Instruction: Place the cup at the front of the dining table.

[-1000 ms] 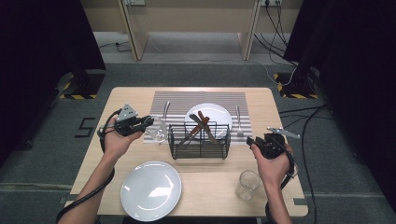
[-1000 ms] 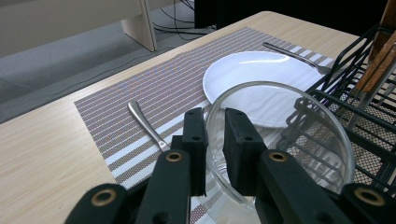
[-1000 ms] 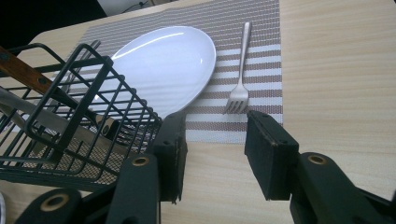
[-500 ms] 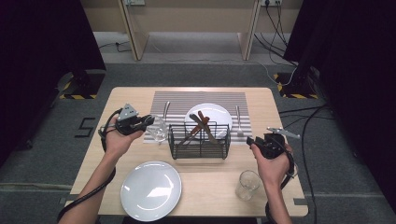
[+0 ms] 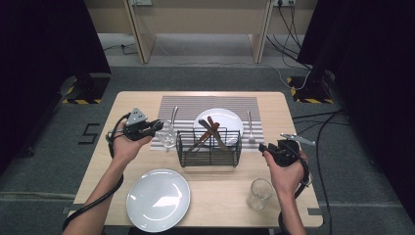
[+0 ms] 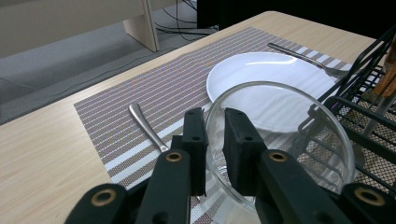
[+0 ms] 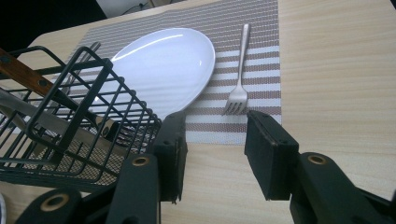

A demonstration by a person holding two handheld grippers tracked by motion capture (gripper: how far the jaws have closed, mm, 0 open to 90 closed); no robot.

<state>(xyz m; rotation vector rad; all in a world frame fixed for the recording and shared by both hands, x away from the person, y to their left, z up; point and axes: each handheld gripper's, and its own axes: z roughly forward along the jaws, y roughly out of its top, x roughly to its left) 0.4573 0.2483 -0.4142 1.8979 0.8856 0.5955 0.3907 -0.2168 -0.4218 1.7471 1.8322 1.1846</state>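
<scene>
While the left tongs pinch the rim of a clear glass between their pads, one pad inside the wall and one outside, nothing in the scene differs from a second ago: both hands sit where they were and the grip looks unchanged. That stillness suggests a pause with the glass already taken, so the carry to its place is the step yet to come. Just beyond these tongs lies a striped placemat with a spoon to their left and a white plate ahead. To their right stands a black wire basket holding wooden-handled cutlery. Nearer the person, a second plate rests on the desk. Further right, the right tongs stand spread with nothing between them, a fork on the mat ahead of them, and another glass just below that hand.
</scene>
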